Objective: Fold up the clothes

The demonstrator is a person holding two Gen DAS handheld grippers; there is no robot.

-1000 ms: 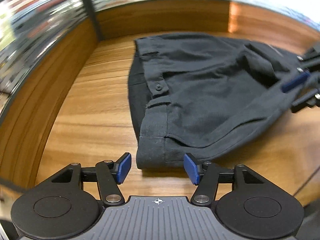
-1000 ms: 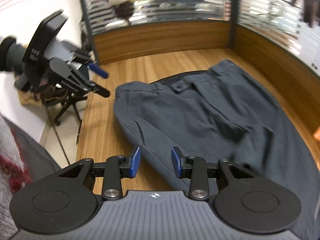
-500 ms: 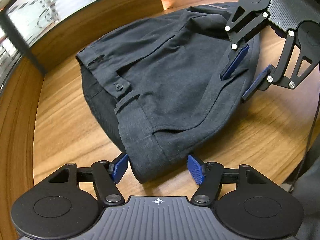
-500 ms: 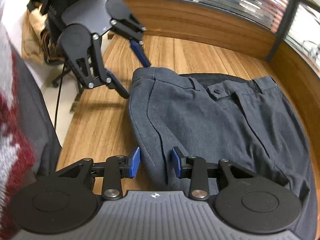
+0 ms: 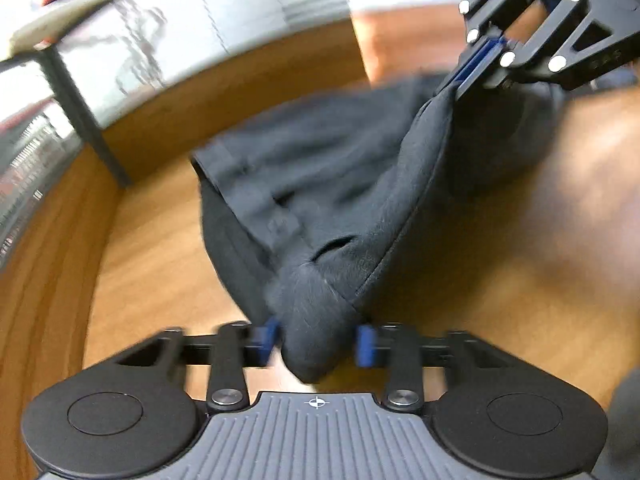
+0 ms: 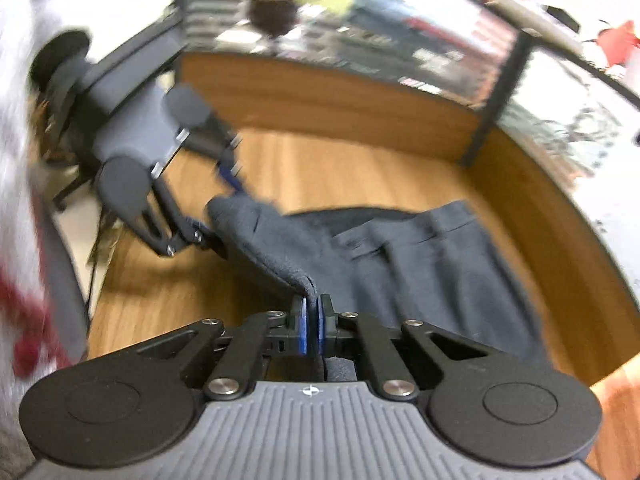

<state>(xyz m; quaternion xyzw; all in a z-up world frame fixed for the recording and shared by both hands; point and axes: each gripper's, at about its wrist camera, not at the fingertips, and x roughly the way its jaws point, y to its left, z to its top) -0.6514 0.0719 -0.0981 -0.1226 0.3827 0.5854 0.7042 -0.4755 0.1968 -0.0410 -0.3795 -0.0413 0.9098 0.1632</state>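
Dark grey trousers (image 5: pixel 340 168) lie on a wooden table (image 5: pixel 152 248), waistband toward me. My left gripper (image 5: pixel 316 340) is shut on a bunched waistband corner that fills the gap between its blue pads. At the top right of the left wrist view, my right gripper (image 5: pixel 478 60) pinches the trousers' side edge and holds it up. In the right wrist view the right gripper (image 6: pixel 312 326) has its pads pressed together on a thin fold of the trousers (image 6: pixel 432 248). The left gripper (image 6: pixel 216 212) holds the raised corner at the left. The held edge stretches between both grippers, off the table.
A low wooden wall (image 5: pixel 240 92) topped with glass panels (image 5: pixel 180 40) borders the table at the back and sides. A person's red and white sleeve (image 6: pixel 24 280) fills the left edge of the right wrist view. Bare table (image 6: pixel 320 160) lies beyond the trousers.
Both grippers closed on the trousers: the left on the waistband corner, the right on the side edge. The held edge has risen off the table. Both views are blurred by motion.
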